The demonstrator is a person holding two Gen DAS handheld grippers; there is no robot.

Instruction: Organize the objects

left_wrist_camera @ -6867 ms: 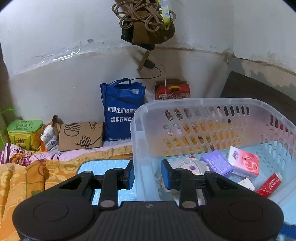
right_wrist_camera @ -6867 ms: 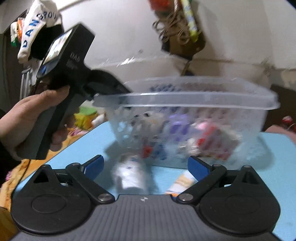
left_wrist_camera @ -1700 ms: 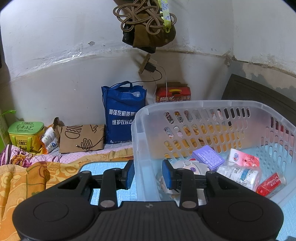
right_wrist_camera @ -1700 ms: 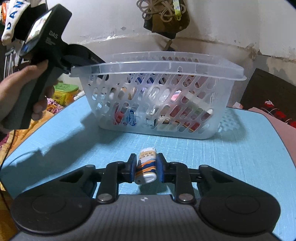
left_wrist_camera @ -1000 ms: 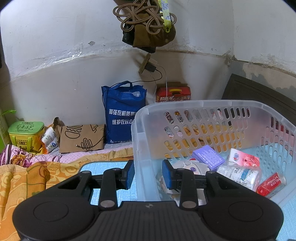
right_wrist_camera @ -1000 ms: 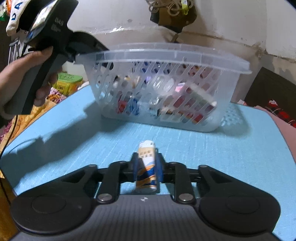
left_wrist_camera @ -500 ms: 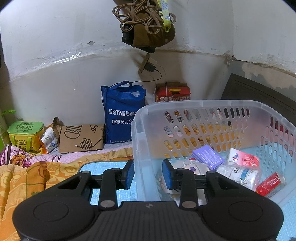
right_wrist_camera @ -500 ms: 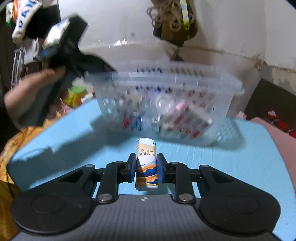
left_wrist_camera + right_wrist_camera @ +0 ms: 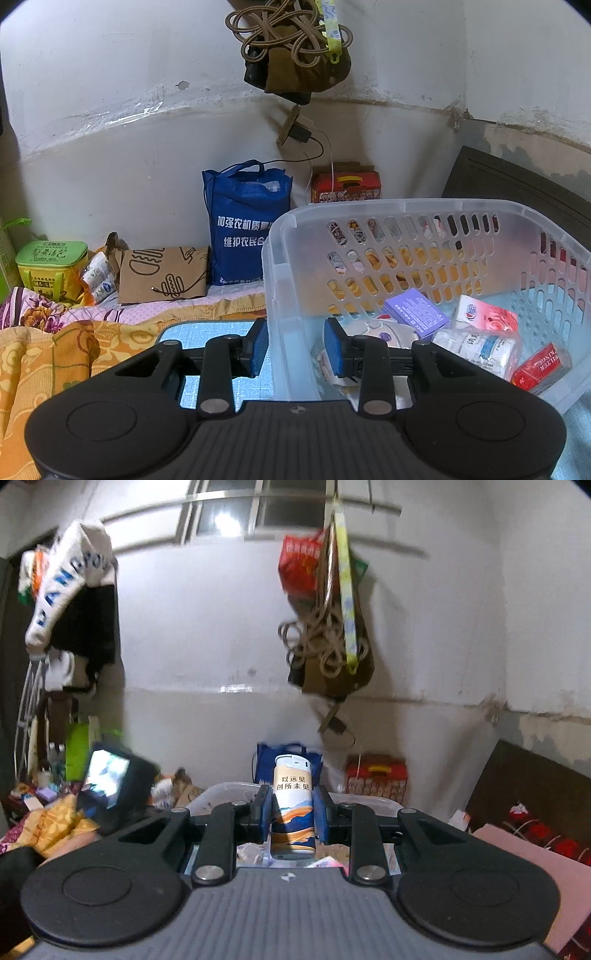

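Note:
A clear slotted plastic basket sits on a light blue mat. My left gripper is shut on the basket's near left wall, one pad outside and one inside. Inside lie a purple box, a pink pack, a white wrapped packet, a red cigarette box and a round white item. My right gripper is shut on a small white, orange and blue bottle, held upright above the basket's rim. The other hand-held gripper's screen shows at left.
A blue tote bag, a red tin, a brown paper bag and a green box stand along the wall. Orange floral bedding lies at left. A rope bundle hangs from above, and a dark board leans at right.
My right gripper has risen with the bottle from the mat to above the basket, and its view has tipped up toward the wall. The left gripper and the basket have stayed still.

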